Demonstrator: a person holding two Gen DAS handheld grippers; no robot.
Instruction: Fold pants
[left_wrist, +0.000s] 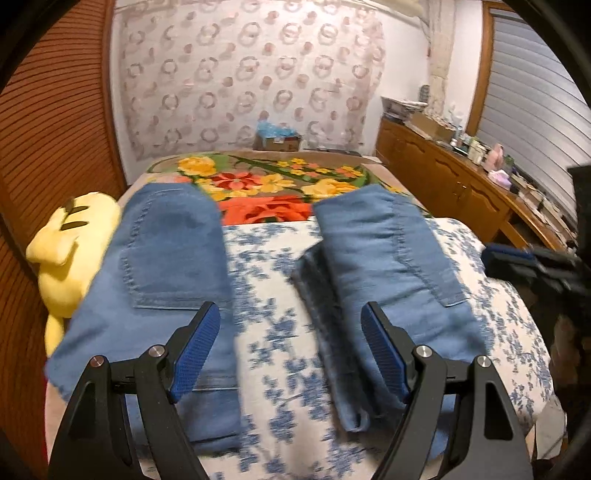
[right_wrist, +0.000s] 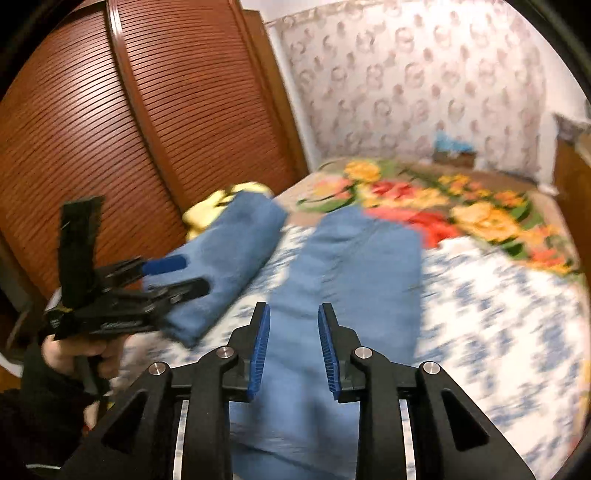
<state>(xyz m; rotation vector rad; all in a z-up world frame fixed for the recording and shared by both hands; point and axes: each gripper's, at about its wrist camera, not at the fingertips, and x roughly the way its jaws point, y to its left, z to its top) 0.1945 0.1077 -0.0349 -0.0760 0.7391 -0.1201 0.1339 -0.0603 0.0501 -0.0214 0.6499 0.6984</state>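
While both views show two folded blue pants on the bed (left_wrist: 280, 332), only the left wrist view shows the back pocket on the left pants (left_wrist: 162, 266), beyond the left gripper (left_wrist: 290, 314), whose fingers are wide apart and empty. The right wrist view alone shows the hand (right_wrist: 79, 356) holding it; the right gripper (right_wrist: 294, 314), fingers part-open and empty, hovers over the right pants (right_wrist: 347, 280).

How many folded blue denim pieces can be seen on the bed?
2. One folded denim piece lies on the left side of the bed, beside a yellow plush toy. The other denim piece lies to its right. Others may be hidden.
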